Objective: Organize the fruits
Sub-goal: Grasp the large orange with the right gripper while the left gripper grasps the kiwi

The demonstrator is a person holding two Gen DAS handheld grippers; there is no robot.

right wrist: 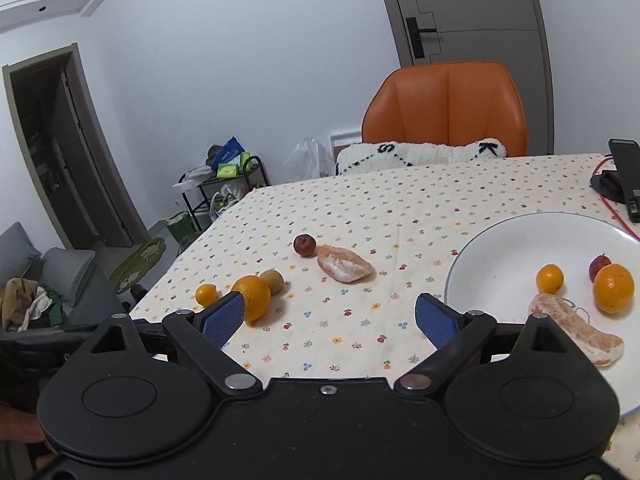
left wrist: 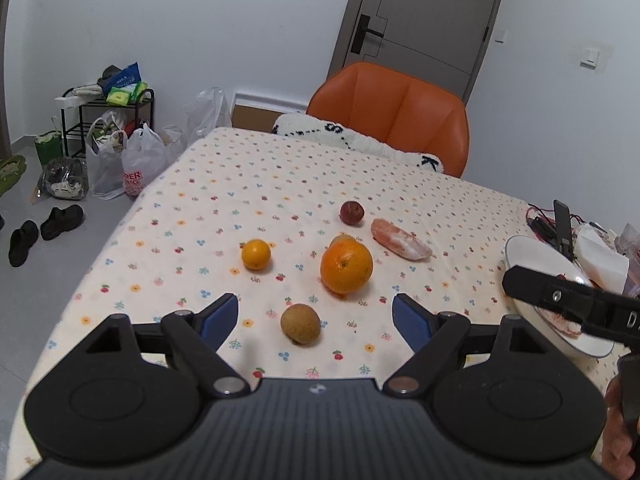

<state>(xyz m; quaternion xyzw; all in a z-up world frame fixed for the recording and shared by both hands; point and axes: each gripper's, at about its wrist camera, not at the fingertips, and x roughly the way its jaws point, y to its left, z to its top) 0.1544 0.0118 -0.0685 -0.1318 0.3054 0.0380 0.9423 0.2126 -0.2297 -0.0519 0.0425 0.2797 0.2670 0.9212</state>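
white walls | grey door (left wrist: 420, 16) | orange chair (left wrist: 390, 116) | grey floor (left wrist: 60, 248)

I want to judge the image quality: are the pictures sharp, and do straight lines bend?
Left wrist view: fruit is sharp, shadows soft, the door leans and curves. Right wrist view: sharp too, the plate shows no strong glare, the dark doorway bows near the edge.

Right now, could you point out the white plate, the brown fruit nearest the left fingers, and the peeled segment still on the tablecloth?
white plate (right wrist: 500, 248), right wrist view, bare inner surface.
brown fruit (left wrist: 300, 323), left wrist view, middle.
peeled segment (right wrist: 345, 266), right wrist view, middle.
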